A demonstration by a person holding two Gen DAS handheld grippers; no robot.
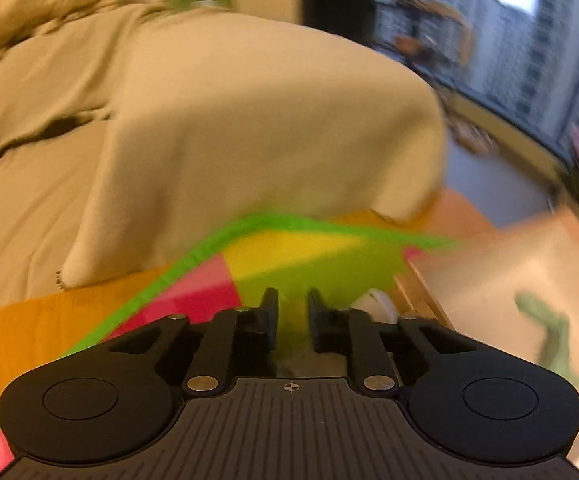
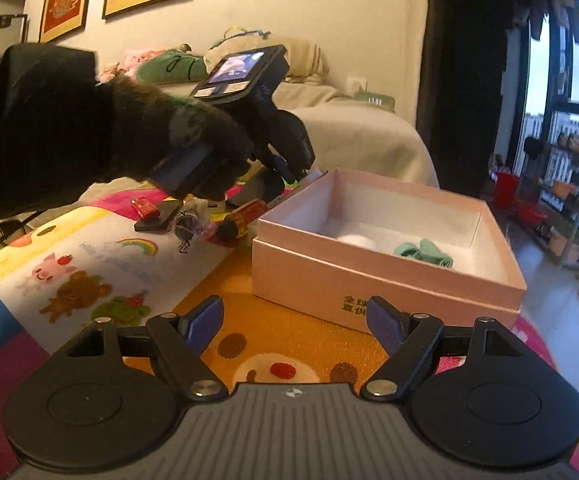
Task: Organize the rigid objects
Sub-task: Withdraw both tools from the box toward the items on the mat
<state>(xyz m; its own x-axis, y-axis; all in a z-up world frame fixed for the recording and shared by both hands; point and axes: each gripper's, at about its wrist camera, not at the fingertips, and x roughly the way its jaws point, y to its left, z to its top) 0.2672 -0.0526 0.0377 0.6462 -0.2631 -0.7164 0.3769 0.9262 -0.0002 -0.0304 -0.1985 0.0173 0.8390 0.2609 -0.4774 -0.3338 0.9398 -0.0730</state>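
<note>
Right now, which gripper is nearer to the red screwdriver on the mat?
Left. The left gripper hangs just above and behind the red screwdriver; the right gripper is nearer the camera, over the orange mat.

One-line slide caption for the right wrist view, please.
Open right tool faces a pink box on a colourful play mat; gloved hand holds the left tool above scattered small objects.

Open pink box (image 2: 385, 280) sits right of centre, holding a white item (image 2: 357, 241) and teal item (image 2: 423, 254). Small clutter pile (image 2: 197, 220) lies left of it: red lighter (image 2: 144, 208), black block (image 2: 157, 216), red-handled tool (image 2: 239, 222).
</note>
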